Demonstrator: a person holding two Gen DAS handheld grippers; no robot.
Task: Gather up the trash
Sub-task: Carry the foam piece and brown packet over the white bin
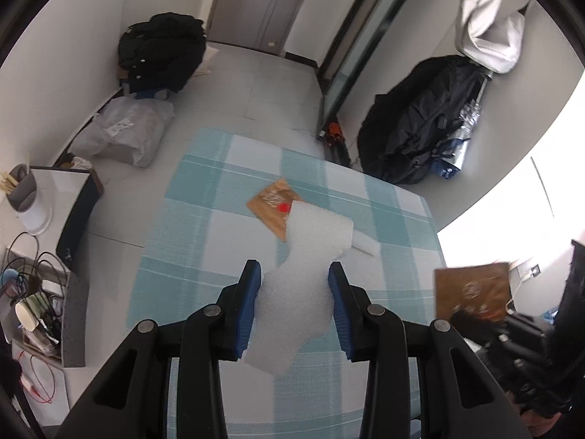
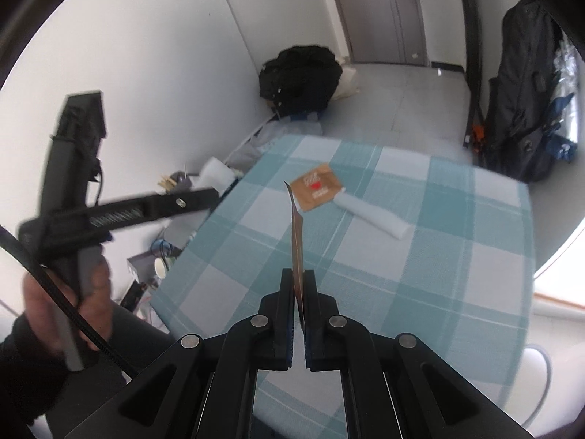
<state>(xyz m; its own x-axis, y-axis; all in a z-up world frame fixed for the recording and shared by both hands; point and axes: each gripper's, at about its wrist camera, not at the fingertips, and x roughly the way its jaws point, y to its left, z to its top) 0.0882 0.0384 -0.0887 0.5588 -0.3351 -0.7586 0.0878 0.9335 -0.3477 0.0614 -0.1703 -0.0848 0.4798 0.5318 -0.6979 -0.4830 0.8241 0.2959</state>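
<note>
1. Left wrist view: the left tongs (image 1: 294, 274) stand partly open, blue pads pressed on a white foam sheet (image 1: 299, 281) lifted over the checked tabletop (image 1: 204, 226). The sheet droops ahead of the pads and looks soft; judged from that, it could slide free if the hand swings fast, or its hanging end could drag across the brown paper packet (image 1: 272, 206) lying beyond it and push it toward the far edge. At the right of this view, blurred, the other tool carries a brown paper bag (image 1: 471, 291).

2. Right wrist view: the right tongs (image 2: 299, 281) are fully closed on the thin edge of the brown paper bag (image 2: 297, 241), seen edge-on and bent at its top. Only a narrow strip is pinched, so the paper may tear or twist out. The brown packet (image 2: 318, 186) and a white foam roll (image 2: 373, 216) touching it remain on the tabletop, uncollected. No bin shows in either view, so a drop could land on the floor. A hand (image 2: 65, 296) grips the left tool close by; the two tools could knock together.
</note>
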